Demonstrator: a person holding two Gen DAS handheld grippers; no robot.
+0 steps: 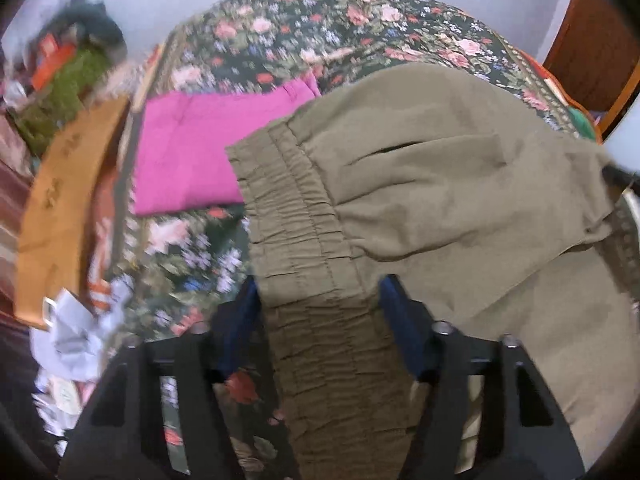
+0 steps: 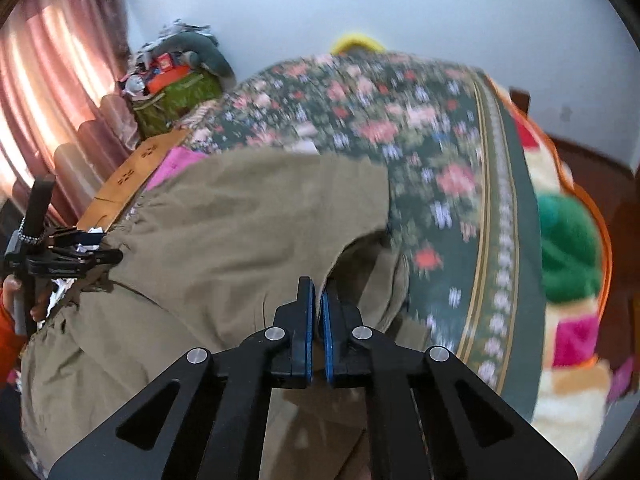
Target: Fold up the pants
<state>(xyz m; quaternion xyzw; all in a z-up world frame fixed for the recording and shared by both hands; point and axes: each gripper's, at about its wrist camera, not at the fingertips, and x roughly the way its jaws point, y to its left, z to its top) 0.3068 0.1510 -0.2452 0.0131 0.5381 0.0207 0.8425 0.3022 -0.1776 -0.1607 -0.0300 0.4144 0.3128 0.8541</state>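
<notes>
One olive pants [image 1: 420, 184], two grippers, one magenta cloth [image 1: 188, 152].

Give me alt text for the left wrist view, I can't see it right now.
The left gripper straddles the gathered elastic waistband of olive-green pants, which drape over a floral bedspread. A folded magenta garment lies behind them on the bed.

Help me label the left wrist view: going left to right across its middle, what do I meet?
Tan cardboard sheet → folded magenta cloth → ruched elastic waistband of the olive pants, lying on the floral bedspread.
</notes>
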